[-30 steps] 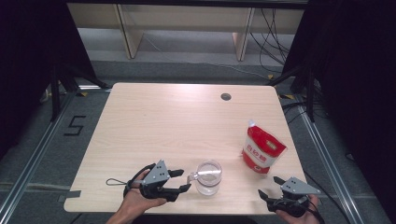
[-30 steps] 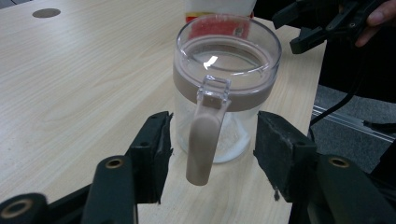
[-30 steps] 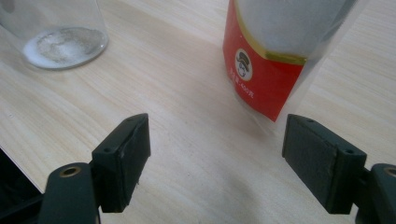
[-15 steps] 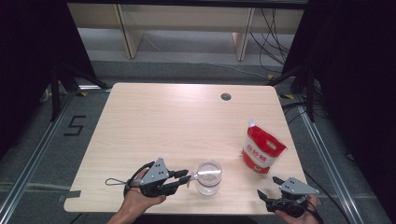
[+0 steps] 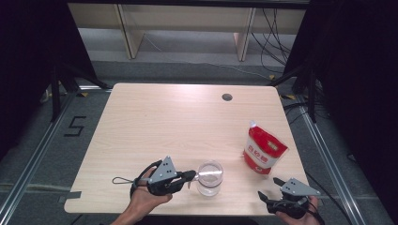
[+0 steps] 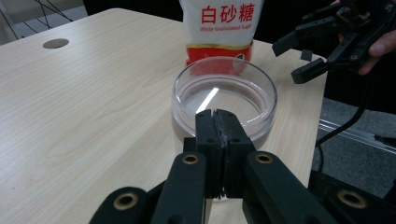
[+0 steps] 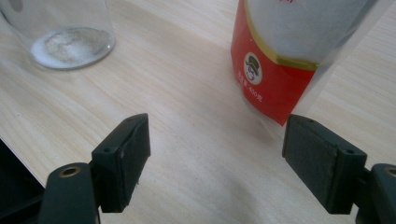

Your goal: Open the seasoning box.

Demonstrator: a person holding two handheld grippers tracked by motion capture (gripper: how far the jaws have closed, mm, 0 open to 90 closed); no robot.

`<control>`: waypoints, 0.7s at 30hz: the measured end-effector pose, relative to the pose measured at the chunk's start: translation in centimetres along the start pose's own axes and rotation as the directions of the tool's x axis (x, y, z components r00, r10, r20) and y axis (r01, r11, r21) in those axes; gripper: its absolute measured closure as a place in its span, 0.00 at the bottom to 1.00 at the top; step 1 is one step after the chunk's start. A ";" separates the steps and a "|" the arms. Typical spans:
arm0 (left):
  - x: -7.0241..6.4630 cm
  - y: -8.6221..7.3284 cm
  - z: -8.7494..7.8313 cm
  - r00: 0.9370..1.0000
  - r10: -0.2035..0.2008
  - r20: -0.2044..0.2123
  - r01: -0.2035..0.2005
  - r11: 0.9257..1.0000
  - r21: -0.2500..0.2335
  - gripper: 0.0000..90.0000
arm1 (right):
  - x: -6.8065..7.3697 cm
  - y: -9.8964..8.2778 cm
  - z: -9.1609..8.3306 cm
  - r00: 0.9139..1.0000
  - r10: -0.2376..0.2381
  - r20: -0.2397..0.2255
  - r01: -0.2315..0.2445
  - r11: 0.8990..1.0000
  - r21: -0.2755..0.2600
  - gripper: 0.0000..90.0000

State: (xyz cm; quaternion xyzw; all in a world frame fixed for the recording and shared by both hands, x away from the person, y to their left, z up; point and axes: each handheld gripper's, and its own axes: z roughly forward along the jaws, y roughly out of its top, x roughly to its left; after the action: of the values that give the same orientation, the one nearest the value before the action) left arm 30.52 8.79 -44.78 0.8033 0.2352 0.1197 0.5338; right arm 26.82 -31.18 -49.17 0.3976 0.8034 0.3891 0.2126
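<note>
A clear round glass (image 5: 210, 177) (image 6: 224, 95) stands near the table's front edge, with a thin layer of white powder in its bottom (image 7: 70, 44). My left gripper (image 5: 191, 176) (image 6: 217, 114) is shut with nothing in it, and its tips reach the glass's near rim. A red and white sugar bag (image 5: 263, 151) (image 6: 219, 28) (image 7: 285, 56) stands upright to the right of the glass. My right gripper (image 5: 266, 193) (image 7: 219, 128) is open at the front right corner. It sits short of the bag and holds nothing, and it also appears as the far gripper (image 6: 308, 51).
The light wooden table (image 5: 178, 126) has a round cable hole (image 5: 227, 97) (image 6: 56, 43) near its back edge. Dark frames and floor rails surround the table, with shelving behind it. The right gripper hangs at the table's front edge.
My left gripper has edged right until its shut tips meet the glass. The right gripper, the glass and the bag have stayed in place.
</note>
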 end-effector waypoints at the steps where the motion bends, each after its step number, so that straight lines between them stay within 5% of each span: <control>1: 0.0 0.0 0.0 1.000 0.000 0.000 0.000 1.000 0.000 0.98 | 0.0 0.0 0.0 1.000 0.000 0.000 0.000 1.000 0.000 0.27; 11: 0.0 -0.2 -0.1 1.000 -0.010 -0.005 0.010 1.000 -0.005 0.98 | 0.3 0.2 -0.1 1.000 -0.004 -0.006 0.004 1.000 0.005 0.27; 14: 0.0 -0.2 -0.1 1.000 -0.007 -0.004 0.007 1.000 -0.007 0.98 | 0.2 0.3 0.0 0.999 -0.036 0.000 0.036 0.999 -0.026 0.27; 16: 0.0 -0.3 -0.1 1.000 -0.016 -0.006 0.016 1.000 -0.010 0.98 | 0.4 0.3 -0.1 1.000 -0.014 -0.004 0.014 1.000 -0.009 0.27; 21: 0.0 -0.3 -0.1 1.000 -0.017 -0.008 0.017 1.000 -0.015 0.97 | 1.2 1.0 -0.2 0.996 -0.067 -0.065 0.061 0.993 -0.103 0.42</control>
State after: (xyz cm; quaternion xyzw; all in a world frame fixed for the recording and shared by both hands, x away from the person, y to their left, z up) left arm 30.43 9.01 -45.06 0.7968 0.2436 0.1203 0.5398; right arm 26.49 -29.94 -48.30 0.3467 0.8018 0.4356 0.2170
